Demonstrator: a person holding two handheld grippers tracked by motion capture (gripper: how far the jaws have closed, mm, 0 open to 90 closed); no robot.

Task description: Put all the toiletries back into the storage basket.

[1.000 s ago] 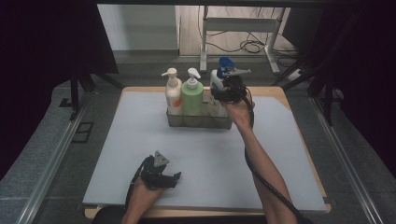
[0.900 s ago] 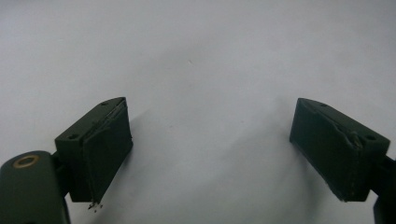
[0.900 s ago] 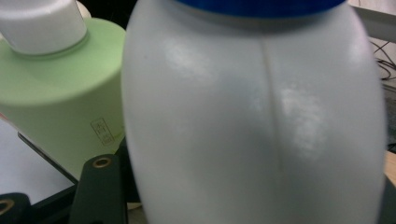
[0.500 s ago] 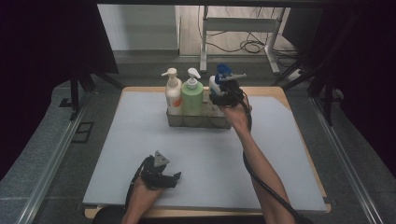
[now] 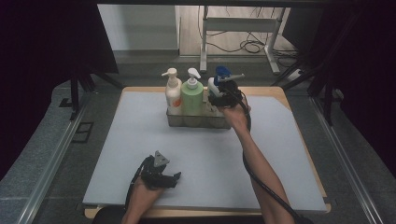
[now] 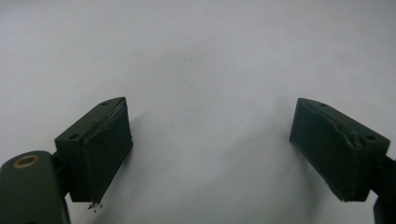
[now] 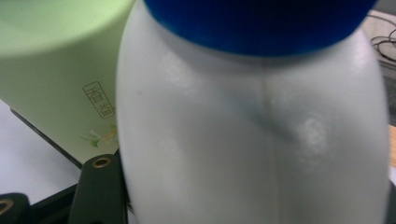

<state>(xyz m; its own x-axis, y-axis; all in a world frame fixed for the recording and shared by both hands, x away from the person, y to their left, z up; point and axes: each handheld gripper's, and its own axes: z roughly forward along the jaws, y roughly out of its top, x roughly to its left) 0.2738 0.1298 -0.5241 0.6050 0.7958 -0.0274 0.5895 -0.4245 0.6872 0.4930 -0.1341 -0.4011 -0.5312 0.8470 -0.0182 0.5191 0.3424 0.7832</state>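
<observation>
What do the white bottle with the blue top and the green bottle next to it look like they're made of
White bottle: probably glossy plastic, with soft highlights and a faint moulded seam down its body. Its blue top also looks like plastic, smooth and opaque. Green bottle: likely plastic too, with a duller, matte sheen and print directly on its wall.

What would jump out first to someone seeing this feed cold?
Probably the row of three bottles in the clear tray at the mat's far edge: a white and orange pump bottle, a green pump bottle and a white bottle with a blue spray head. The right gripper is clamped on that white bottle, while the left gripper rests open on the bare mat near the front edge.
</observation>
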